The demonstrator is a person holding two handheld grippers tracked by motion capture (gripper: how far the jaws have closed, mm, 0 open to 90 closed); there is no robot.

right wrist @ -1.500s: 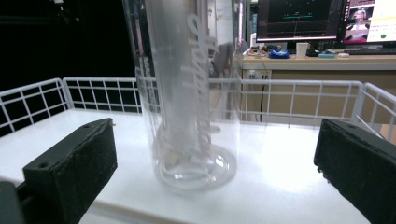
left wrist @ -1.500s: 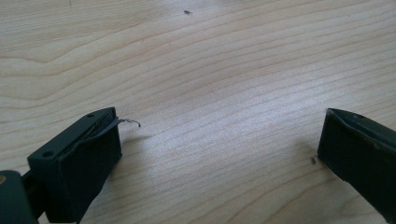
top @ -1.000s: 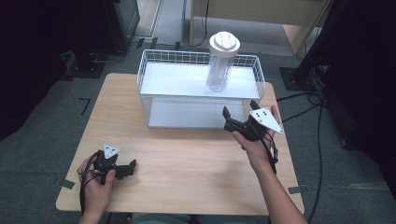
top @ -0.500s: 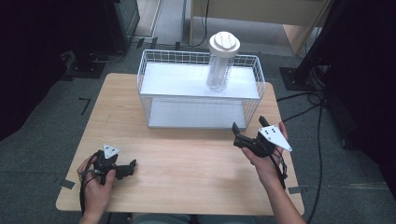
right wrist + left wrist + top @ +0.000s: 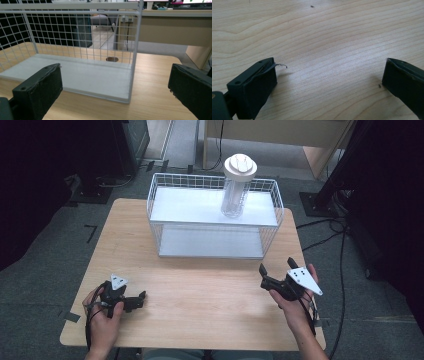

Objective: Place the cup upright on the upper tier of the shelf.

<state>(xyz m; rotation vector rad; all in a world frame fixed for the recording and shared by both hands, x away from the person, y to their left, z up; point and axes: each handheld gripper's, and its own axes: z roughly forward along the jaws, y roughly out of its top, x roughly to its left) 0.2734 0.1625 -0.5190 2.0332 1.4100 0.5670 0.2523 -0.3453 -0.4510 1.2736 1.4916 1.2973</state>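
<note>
A white wire rack (image 5: pixel 215 224) with two shelves stands at the back of the wooden table (image 5: pixel 200 290). On its upper shelf stands a clear upright container (image 5: pixel 235 197) with a wide white lid. My left gripper (image 5: pixel 140 299) rests low on the table near the front left, open, with bare wood between its jaws (image 5: pixel 330 67). Held above the table's front right, my right gripper (image 5: pixel 276 266) is open and holds nothing. It faces the rack's right corner post (image 5: pixel 135 50) and lower shelf (image 5: pixel 82 75).
Grey carpet surrounds the table, with black cables (image 5: pixel 345 250) trailing on the right. Dark stands sit at the back left and right, and wooden furniture (image 5: pixel 280 135) stands behind. A small round hole (image 5: pixel 112 59) marks the tabletop beyond the rack.
My right gripper has drawn back from the rack's right front corner toward the table's front right. The left gripper has not moved.
</note>
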